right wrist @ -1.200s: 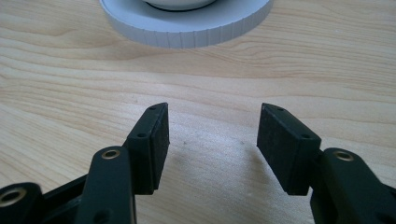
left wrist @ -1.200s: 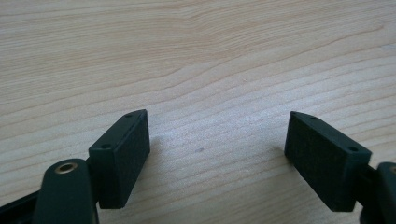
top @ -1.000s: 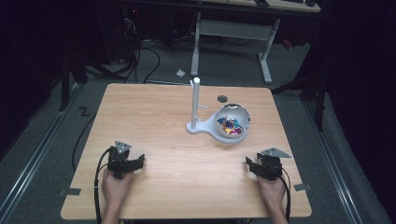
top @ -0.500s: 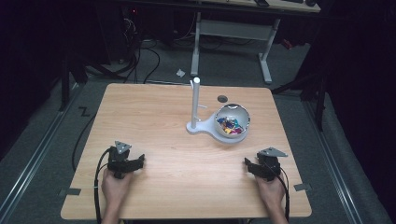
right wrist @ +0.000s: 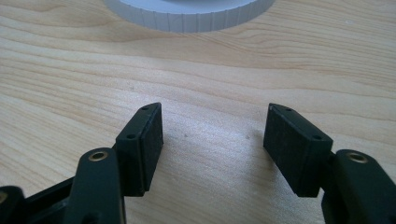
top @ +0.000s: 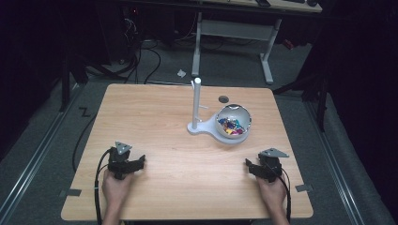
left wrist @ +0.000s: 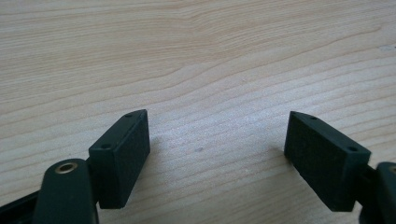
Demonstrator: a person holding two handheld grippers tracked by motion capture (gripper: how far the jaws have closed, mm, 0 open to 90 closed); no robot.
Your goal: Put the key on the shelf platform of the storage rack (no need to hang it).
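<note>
A shiny bowl [top: 233, 121] full of small colourful pieces sits on a white stand base [top: 199, 127] with an upright white post [top: 196, 101], at the table's far middle-right. My left gripper [top: 140, 162] rests near the front left of the wooden table [top: 155, 117], jaws wide apart over bare wood [left wrist: 217, 135]. My right gripper [top: 248, 168] rests near the front right, open too, with nothing between its jaws [right wrist: 215, 133]. The ribbed white base edge [right wrist: 187, 14] lies ahead of it in the right gripper view.
A small dark round hole [top: 223, 99] marks the tabletop behind the bowl. Beyond the table stand a white desk frame [top: 234, 30] and cables on a grey floor [top: 155, 61]. Tape pieces mark the floor beside the table's front corners.
</note>
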